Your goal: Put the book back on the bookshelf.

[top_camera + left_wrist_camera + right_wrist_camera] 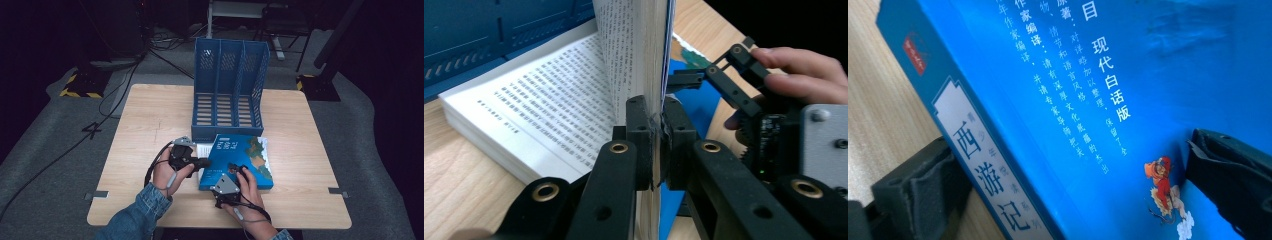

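Book (239,157) pages pinched by left hand-held gripper (658,145), cover raised.

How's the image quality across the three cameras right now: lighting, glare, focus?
High view: table evenly lit, surroundings nearly black. Left gripper view: printed pages sharp, the nearest jaw parts soft. Right gripper view: blue book cover saturated and bright without harsh glare, the close jaws blurred at the edges.

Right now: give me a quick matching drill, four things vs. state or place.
1. left gripper
2. right gripper
3. file rack
4. book

a. stands behind the book, compartments bare
b. jaws wide, straddling the book's spine
c. lies on the table, blue cover lifted
d. clamped on a sheaf of pages and cover

Pairs: 1-d, 2-b, 3-a, 4-c
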### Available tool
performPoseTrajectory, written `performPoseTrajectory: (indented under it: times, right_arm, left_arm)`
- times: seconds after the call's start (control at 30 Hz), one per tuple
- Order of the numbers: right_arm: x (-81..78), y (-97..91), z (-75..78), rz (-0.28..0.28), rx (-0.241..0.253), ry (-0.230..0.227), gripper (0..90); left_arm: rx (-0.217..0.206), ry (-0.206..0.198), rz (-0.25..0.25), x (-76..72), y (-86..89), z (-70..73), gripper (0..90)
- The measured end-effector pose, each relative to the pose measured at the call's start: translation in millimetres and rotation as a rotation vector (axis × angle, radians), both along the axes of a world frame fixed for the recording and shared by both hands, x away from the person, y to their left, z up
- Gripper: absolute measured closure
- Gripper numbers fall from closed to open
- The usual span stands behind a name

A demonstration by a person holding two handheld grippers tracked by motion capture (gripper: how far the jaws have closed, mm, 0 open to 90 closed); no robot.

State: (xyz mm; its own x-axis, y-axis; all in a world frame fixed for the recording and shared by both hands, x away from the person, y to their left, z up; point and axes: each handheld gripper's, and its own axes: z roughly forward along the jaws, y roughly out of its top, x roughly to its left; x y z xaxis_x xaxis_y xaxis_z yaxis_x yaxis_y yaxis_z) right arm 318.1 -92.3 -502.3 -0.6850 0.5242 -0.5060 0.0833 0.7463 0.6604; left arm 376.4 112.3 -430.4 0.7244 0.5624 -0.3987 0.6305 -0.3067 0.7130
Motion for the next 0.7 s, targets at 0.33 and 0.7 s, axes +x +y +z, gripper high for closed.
performPoseTrajectory:
  times: [0.33, 0.7]
  right_arm:
    - [5.1, -10.6, -6.1, 0.075, 0.080, 0.000, 0.0]
    - [8.8, -2.4, -8.5, 0.128, 0.090, -0.030, 0.0]
  left_arm:
    - [-0.033, 0.073, 0.071, 6.1, 4.7, -14.0, 79.8]
    - [-0.062, 0.193, 0.071, 7.3, 5.7, -23.3, 82.9]
